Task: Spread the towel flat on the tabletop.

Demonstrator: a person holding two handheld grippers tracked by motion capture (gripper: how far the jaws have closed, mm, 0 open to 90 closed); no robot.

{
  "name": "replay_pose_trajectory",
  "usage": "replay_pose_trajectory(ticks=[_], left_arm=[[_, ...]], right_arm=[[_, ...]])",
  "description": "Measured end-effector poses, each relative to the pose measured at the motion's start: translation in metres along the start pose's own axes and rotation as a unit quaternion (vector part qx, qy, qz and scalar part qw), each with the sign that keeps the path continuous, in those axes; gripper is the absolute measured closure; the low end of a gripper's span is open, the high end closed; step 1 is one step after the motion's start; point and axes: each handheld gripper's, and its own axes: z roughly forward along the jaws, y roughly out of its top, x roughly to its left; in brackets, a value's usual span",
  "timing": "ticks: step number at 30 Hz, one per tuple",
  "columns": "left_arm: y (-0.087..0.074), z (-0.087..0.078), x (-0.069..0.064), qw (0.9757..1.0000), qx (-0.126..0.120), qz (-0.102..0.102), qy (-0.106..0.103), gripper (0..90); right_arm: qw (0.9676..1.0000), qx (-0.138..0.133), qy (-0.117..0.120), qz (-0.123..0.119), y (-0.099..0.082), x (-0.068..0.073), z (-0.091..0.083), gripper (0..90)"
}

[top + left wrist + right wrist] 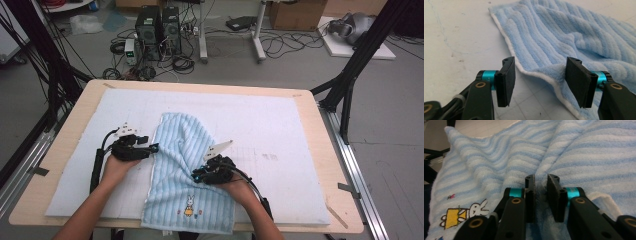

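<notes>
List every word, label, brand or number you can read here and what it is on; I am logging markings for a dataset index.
No readable text anywhere.
towel: no words, just an embroidered rabbit picture near its hem.
computer towers on the floor: any labels are too small to read.
cardboard box: no legible print.
white mat: faint smudges and lines, no letters.

A: The towel (182, 165) is pale blue with white stripes and a white edge.

B: Any picture on it?

A: A small white rabbit (477, 210) beside a yellow shape, stitched near one end.

B: And underneath?

A: A whitish mat (280, 125) on a light wooden table (320, 150). Both grippers have black jaws with turquoise rings behind the pads.
</notes>
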Motion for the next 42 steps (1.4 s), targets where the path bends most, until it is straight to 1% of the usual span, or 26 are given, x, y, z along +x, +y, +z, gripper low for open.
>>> replay_pose_trajectory(ticks=[3, 5, 7, 8, 9, 10, 11, 12, 13, 14, 15, 16, 18, 20, 22, 23, 24, 26, 30, 31, 32, 35, 37, 39, 40, 42], left_arm=[[0.0, 0.008, -0.005, 0.9996, 0.023, 0.018, 0.004, 42.7], [0.001, 0.008, -0.009, 0.9987, 0.03, 0.041, 0.001, 45.9], [0.0, 0.009, -0.011, 0.9981, 0.034, 0.052, -0.001, 53.3], [0.0, 0.009, -0.012, 0.9977, 0.035, 0.058, -0.004, 65.0], [0.0, 0.01, -0.013, 0.9973, 0.036, 0.064, -0.004, 65.0], [0.0, 0.01, -0.014, 0.9969, 0.038, 0.068, -0.005, 69.2], [0.0, 0.01, -0.015, 0.9966, 0.04, 0.072, -0.004, 77.7], [0.0, 0.01, -0.015, 0.9964, 0.04, 0.074, -0.001, 77.7], [0.0, 0.01, -0.015, 0.9961, 0.044, 0.076, -0.001, 78.6], [0.0, 0.009, -0.015, 0.9963, 0.045, 0.073, -0.002, 80.3], [-0.001, 0.008, -0.014, 0.9963, 0.05, 0.069, -0.005, 80.3], [-0.001, 0.007, -0.012, 0.9966, 0.052, 0.063, -0.009, 80.7], [-0.003, 0.003, -0.009, 0.9976, 0.046, 0.05, -0.014, 81.0], [-0.004, 0.0, -0.006, 0.998, 0.044, 0.043, -0.015, 81.2], [-0.005, -0.001, -0.005, 0.9983, 0.043, 0.036, -0.015, 81.4], [-0.005, -0.001, -0.005, 0.9983, 0.043, 0.037, -0.015, 82.1], [-0.005, -0.001, -0.005, 0.9982, 0.044, 0.038, -0.016, 82.1], [-0.005, -0.002, -0.005, 0.9981, 0.043, 0.04, -0.018, 82.7], [-0.009, -0.01, 0.001, 0.9987, 0.039, 0.027, -0.02, 83.1], [-0.01, -0.013, 0.002, 0.9987, 0.041, 0.025, -0.02, 83.1], [-0.01, -0.015, 0.004, 0.999, 0.037, 0.02, -0.018, 83.1], [-0.011, -0.017, 0.006, 0.9993, 0.031, 0.015, -0.015, 83.1], [-0.012, -0.016, 0.007, 0.9993, 0.03, 0.013, -0.016, 83.1], [-0.012, -0.017, 0.006, 0.9993, 0.03, 0.015, -0.015, 82.9], [-0.012, -0.017, 0.006, 0.9994, 0.029, 0.014, -0.015, 82.6], [-0.012, -0.017, 0.006, 0.9994, 0.029, 0.015, -0.015, 82.6]], right_arm=[[0.9999, -0.011, 0.0, 0.008, 0.0, -0.002, -0.004, 68.2], [0.9996, -0.017, -0.022, 0.012, 0.0, -0.005, -0.01, 63.3], [0.9987, -0.027, -0.036, 0.025, -0.001, -0.009, -0.016, 59.5], [0.996, -0.059, -0.048, 0.046, -0.004, -0.014, -0.025, 55.8], [0.996, -0.059, -0.048, 0.046, -0.004, -0.014, -0.025, 55.8], [0.9946, -0.07, -0.053, 0.055, -0.005, -0.016, -0.03, 53.2], [0.9903, -0.09, -0.082, 0.068, -0.006, -0.022, -0.037, 46.7], [0.9903, -0.09, -0.082, 0.068, -0.006, -0.022, -0.037, 46.7], [0.9872, -0.096, -0.102, 0.077, -0.007, -0.025, -0.039, 46.6], [0.9791, -0.098, -0.151, 0.094, -0.011, -0.035, -0.042, 45.8], [0.9791, -0.098, -0.151, 0.094, -0.011, -0.035, -0.042, 45.8], [0.974, -0.099, -0.173, 0.107, -0.012, -0.041, -0.043, 45.9], [0.9666, -0.097, -0.202, 0.125, -0.014, -0.053, -0.044, 46.7], [0.9575, -0.092, -0.24, 0.13, -0.011, -0.062, -0.045, 51.0], [0.951, -0.08, -0.266, 0.136, -0.005, -0.071, -0.045, 54.3], [0.9446, -0.071, -0.292, 0.133, 0.002, -0.078, -0.044, 57.5], [0.9446, -0.071, -0.292, 0.133, 0.002, -0.078, -0.044, 57.5], [0.942, -0.059, -0.303, 0.132, 0.01, -0.086, -0.041, 58.8], [0.9457, -0.031, -0.298, 0.127, 0.023, -0.096, -0.025, 58.9], [0.9482, -0.015, -0.292, 0.124, 0.027, -0.099, -0.015, 59.0], [0.9482, -0.015, -0.292, 0.124, 0.027, -0.099, -0.015, 59.0], [0.9517, 0.007, -0.287, 0.108, 0.035, -0.097, -0.001, 58.6], [0.9551, 0.011, -0.278, 0.101, 0.04, -0.094, 0.005, 57.1], [0.9603, 0.011, -0.263, 0.091, 0.045, -0.089, 0.013, 55.3], [0.9655, 0.016, -0.245, 0.087, 0.048, -0.086, 0.02, 54.1], [0.9652, 0.017, -0.247, 0.083, 0.049, -0.084, 0.022, 52.8]])
